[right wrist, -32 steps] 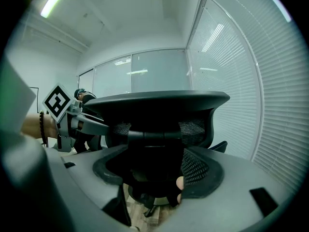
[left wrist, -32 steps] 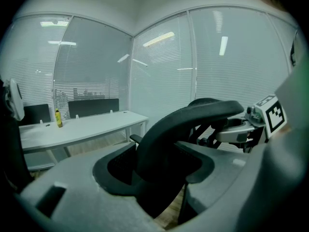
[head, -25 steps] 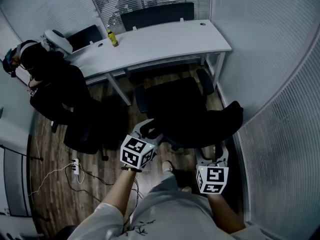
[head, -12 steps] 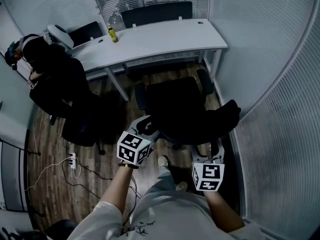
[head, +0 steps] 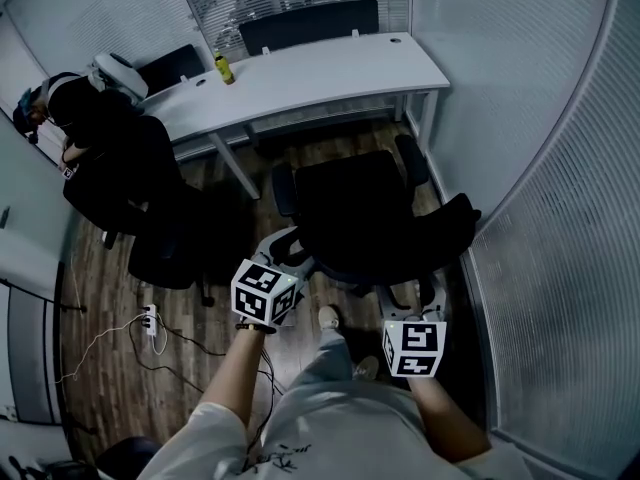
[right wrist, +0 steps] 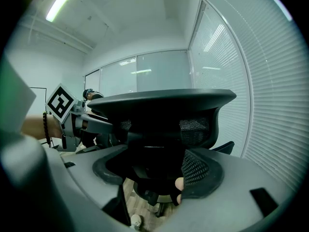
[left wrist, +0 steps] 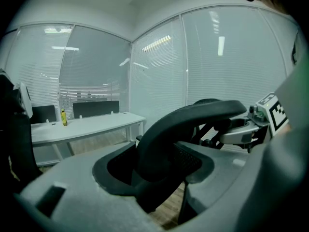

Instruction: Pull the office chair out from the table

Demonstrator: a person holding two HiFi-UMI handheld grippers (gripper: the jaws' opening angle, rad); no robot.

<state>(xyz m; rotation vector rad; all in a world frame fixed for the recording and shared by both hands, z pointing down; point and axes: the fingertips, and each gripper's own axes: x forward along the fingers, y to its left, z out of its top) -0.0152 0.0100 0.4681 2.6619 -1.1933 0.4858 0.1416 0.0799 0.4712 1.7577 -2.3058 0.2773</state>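
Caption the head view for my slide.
The left gripper and right gripper clamp the back of the chair, which stands clear of the table; a person sits nearby.

Pers. wears white short-slv shirt (head: 350,428) w/ dark scribble print low on its L front. Light grey trousers (head: 325,363) just ahead of shirt, pale shoes (head: 327,318) beyond those. Dark beaded bracelet (head: 254,335) on wrist ahead-L of shirt. Left gripper (head: 287,251), ahead-L of shirt: grey plastic body, white cube (head: 263,293) w/ black sq markers at its rear. Right gripper (head: 414,293), ahead-R of shirt: same build, same kind of marker cube (head: 413,348). In gripper views the jaws are broad smooth grey shells w/ black-rimmed recesses. R gripper has a fine black mesh pad (right wrist: 199,170) and small dark rect. slots (right wrist: 260,195) on shell faces.
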